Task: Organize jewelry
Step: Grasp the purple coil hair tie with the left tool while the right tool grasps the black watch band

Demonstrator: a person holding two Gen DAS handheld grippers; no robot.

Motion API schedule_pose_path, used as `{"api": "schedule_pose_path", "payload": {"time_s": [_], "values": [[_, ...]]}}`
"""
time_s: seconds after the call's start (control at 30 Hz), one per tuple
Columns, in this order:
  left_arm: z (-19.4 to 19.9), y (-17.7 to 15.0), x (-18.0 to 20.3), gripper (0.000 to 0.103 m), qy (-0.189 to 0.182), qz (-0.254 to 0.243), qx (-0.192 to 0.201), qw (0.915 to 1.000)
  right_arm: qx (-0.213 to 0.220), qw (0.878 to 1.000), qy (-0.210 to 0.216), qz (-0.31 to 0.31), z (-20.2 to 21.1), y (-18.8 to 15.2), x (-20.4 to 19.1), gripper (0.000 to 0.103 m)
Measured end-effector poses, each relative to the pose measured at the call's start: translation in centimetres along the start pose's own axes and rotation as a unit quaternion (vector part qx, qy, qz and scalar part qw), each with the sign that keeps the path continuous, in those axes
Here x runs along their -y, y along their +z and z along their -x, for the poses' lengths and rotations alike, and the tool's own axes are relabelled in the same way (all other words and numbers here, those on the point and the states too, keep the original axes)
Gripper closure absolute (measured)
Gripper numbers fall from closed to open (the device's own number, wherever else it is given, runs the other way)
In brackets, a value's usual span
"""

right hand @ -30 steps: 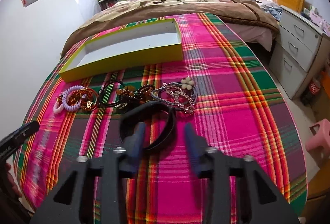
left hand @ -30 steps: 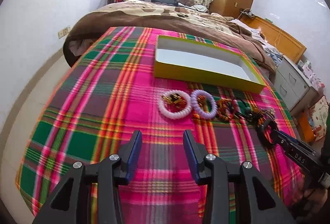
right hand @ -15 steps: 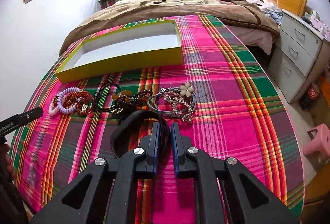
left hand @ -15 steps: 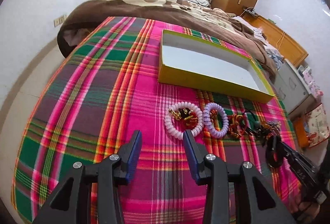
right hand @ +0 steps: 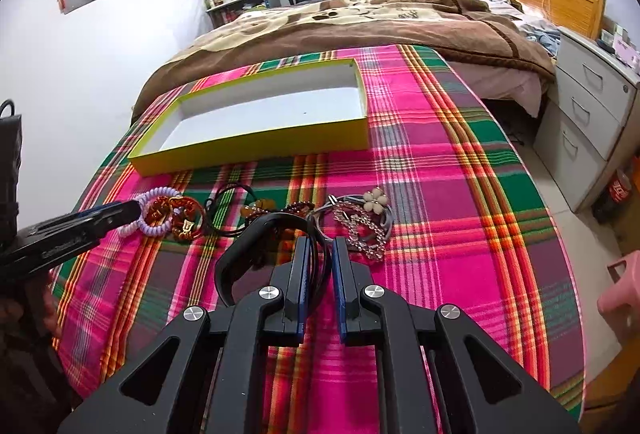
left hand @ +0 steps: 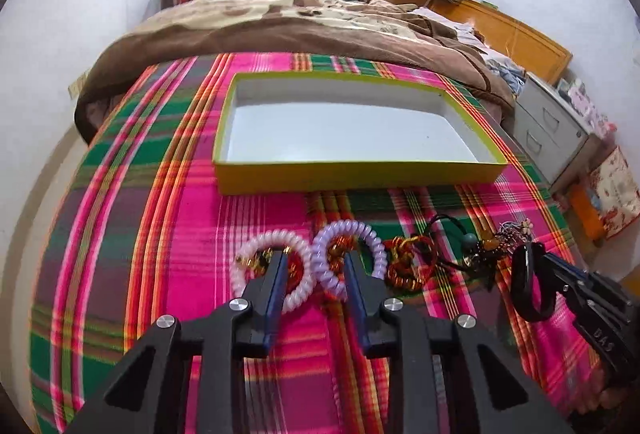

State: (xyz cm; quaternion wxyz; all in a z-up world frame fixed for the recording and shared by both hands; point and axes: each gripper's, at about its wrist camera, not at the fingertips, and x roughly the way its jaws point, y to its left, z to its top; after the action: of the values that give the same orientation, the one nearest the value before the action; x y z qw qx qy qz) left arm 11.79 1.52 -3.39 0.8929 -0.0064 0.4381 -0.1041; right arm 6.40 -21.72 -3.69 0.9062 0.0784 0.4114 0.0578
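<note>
A row of jewelry lies on the plaid cloth in front of an empty yellow tray (left hand: 360, 172) (right hand: 256, 148). My left gripper (left hand: 316, 260) is open, its fingertips over the pink coil bracelet (left hand: 298, 246) and the lilac coil bracelet (left hand: 376, 246). My right gripper (right hand: 320, 246) is shut on a black band bracelet (right hand: 240, 250) (left hand: 528, 286) and holds it just above the cloth. Beside it lie a red-gold charm (right hand: 172, 210), black hair ties (right hand: 228, 198), amber beads (right hand: 256, 212) and a rhinestone piece with a flower (right hand: 364, 218).
The plaid cloth (right hand: 440, 194) covers a table that ends at the right and near edges. A bed with a brown blanket (right hand: 360, 22) stands behind the tray. Grey drawers (right hand: 592, 106) stand at the right, a pink stool (right hand: 624, 286) near the floor.
My left gripper has moved forward over the coil bracelets, still open. My right gripper closed on the black band bracelet and has lifted it slightly.
</note>
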Motion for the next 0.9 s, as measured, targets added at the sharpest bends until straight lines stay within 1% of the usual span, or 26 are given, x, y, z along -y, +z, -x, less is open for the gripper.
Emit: {"api": "schedule_pose_path", "payload": {"time_s": [0.03,0.1,0.17,0.3,0.37,0.4,0.5,0.57,0.63,0.7,0.77,0.9], "values": [[-0.2,0.1,0.2,0.077,0.005,-0.005,-0.003,1.0,0.0,1.0,0.001,0.002,0.0,0.0,-0.1,0.092],[-0.6,0.4,0.6,0.078,0.008,-0.012,-0.008,0.9999,0.001,1.0,0.002,0.003,-0.1,0.1,-0.1,0.092],[-0.8,0.5,0.8,0.083,0.014,-0.022,-0.007,0.9996,0.0,1.0,0.005,0.004,-0.1,0.2,-0.2,0.092],[-0.7,0.5,1.2,0.083,0.025,-0.032,-0.006,0.9991,0.0,1.0,0.009,0.007,-0.3,0.3,-0.4,0.092],[0.3,0.6,1.3,0.083,0.017,-0.029,0.008,0.9994,0.0,1.0,0.01,0.006,-0.2,0.3,-0.2,0.092],[0.8,0.7,1.3,0.083,0.006,-0.025,0.015,0.9995,0.0,1.0,0.01,0.005,-0.2,0.3,-0.2,0.092],[0.5,0.6,1.2,0.083,-0.011,-0.016,0.002,0.9998,0.0,1.0,0.014,0.003,-0.2,0.2,-0.1,0.092],[-0.4,0.2,1.2,0.083,0.009,-0.019,-0.017,0.9996,-0.001,1.0,0.016,0.003,-0.3,0.2,0.0,0.092],[-1.0,0.0,1.3,0.083,0.013,-0.018,-0.025,0.9994,-0.001,1.0,0.017,0.001,-0.2,0.2,0.1,0.092],[-1.1,-0.1,1.4,0.084,0.02,-0.023,-0.021,0.9993,-0.001,1.0,0.017,0.001,-0.3,0.2,0.1,0.092],[-1.3,0.1,1.3,0.085,0.028,-0.02,-0.024,0.9991,-0.001,1.0,0.019,0.001,-0.2,0.2,0.1,0.092],[-1.6,0.1,1.6,0.086,0.046,-0.032,-0.028,0.998,-0.001,1.0,0.021,0.001,-0.2,0.2,0.1,0.092]]}}
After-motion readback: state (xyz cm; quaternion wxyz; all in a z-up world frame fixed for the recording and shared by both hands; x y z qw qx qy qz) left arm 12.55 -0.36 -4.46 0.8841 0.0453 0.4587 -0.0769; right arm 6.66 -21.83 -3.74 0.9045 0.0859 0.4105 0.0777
